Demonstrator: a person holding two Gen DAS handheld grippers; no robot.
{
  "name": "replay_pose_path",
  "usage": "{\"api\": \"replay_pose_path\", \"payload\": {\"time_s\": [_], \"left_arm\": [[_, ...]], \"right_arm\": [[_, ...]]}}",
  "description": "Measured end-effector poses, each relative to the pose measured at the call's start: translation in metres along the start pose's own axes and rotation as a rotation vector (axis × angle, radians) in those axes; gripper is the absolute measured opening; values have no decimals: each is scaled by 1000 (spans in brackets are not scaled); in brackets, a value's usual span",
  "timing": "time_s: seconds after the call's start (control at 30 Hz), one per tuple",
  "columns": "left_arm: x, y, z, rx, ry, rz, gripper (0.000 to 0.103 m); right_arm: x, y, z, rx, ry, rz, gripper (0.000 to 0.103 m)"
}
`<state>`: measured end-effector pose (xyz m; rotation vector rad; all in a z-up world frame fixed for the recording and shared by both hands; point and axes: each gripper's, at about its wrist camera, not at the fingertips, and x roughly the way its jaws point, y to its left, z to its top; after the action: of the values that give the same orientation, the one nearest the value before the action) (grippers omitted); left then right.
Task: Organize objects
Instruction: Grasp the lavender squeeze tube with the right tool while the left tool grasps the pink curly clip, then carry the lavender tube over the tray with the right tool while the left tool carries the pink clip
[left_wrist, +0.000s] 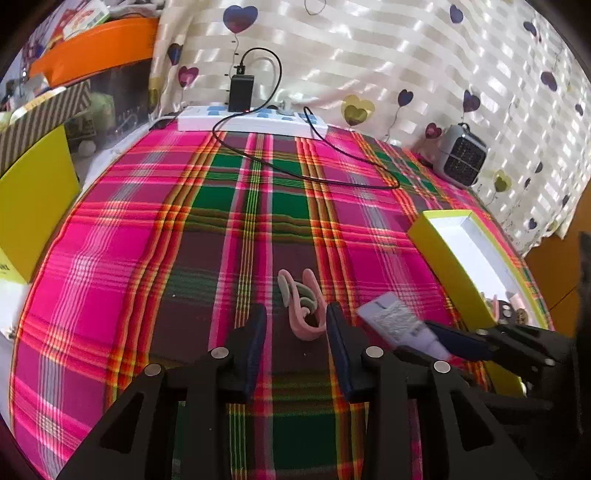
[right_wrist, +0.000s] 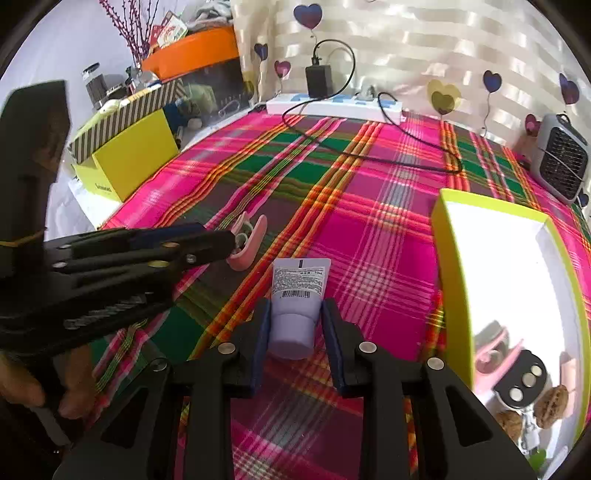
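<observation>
Tube (right_wrist: 297, 295): right claw (right_wrist: 295, 325) is clamping its cap end; lifting level toward box (right_wrist: 448, 266) at three o'clock. Left claw (left_wrist: 297, 325) is straddling pink clip (left_wrist: 303, 306), apart.

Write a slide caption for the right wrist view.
Right gripper closing its jaws around a lavender tube on plaid cloth, beside the open yellow box.
</observation>
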<state>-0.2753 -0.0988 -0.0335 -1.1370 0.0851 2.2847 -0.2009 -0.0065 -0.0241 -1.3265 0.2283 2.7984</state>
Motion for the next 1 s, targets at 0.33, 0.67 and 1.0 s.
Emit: {"api": "replay_pose_path", "payload": {"time_s": [0.33, 0.67, 1.0], "left_arm": [[11, -11, 4, 18, -5, 26, 33], [25, -20, 4, 64, 13, 83, 32], [25, -15, 4, 50, -5, 101, 21]], "right_arm": [[-18, -16, -2, 38, -48, -19, 29], [-25, -25, -4, 56, -69, -14, 29], [-27, -24, -6, 48, -78, -7, 29]]}}
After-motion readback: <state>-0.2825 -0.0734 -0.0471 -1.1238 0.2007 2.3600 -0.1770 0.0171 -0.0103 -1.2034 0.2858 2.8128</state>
